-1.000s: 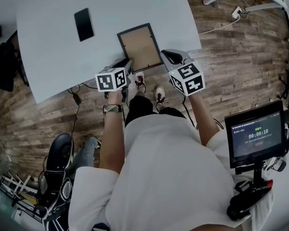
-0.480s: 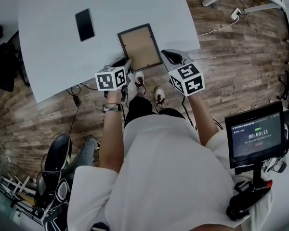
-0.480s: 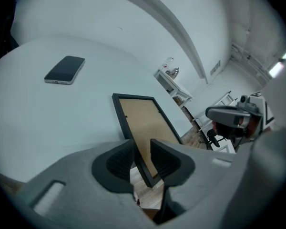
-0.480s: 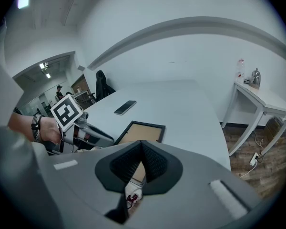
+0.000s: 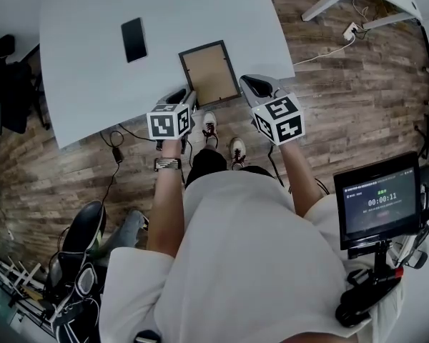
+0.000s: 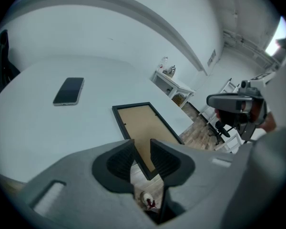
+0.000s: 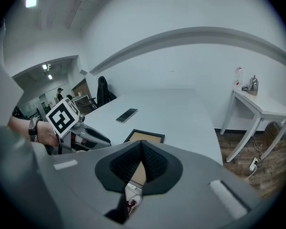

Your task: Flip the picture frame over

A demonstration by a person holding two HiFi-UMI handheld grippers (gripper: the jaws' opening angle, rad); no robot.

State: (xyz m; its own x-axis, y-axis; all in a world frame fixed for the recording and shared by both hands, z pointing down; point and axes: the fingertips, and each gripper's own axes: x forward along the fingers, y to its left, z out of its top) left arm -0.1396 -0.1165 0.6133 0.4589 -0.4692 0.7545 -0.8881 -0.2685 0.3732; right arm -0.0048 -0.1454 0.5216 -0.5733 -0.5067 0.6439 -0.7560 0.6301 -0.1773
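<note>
The picture frame [image 5: 209, 73] lies flat on the white table [image 5: 93, 84] near its front edge, its brown backing up inside a black rim. My left gripper [image 5: 189, 97] is at the frame's near left corner. In the left gripper view its jaws [image 6: 142, 144] stand open, and the frame's [image 6: 145, 123] near edge shows in the gap; I cannot tell if it touches. My right gripper [image 5: 252, 84] hovers at the frame's near right corner. Its jaws [image 7: 141, 144] are shut with nothing in them, and the frame [image 7: 145, 136] lies just beyond the tips.
A black phone [image 5: 134, 39] lies on the table, left of the frame and further back. The table edge runs just under both grippers, with wooden floor and the person's shoes [image 5: 209, 126] below. A monitor on a stand [image 5: 382, 202] is at the right and a dark chair [image 5: 7, 91] at the left.
The left gripper has rolled slightly in place. The head view has shifted a little; frame, phone and right gripper stay put.
</note>
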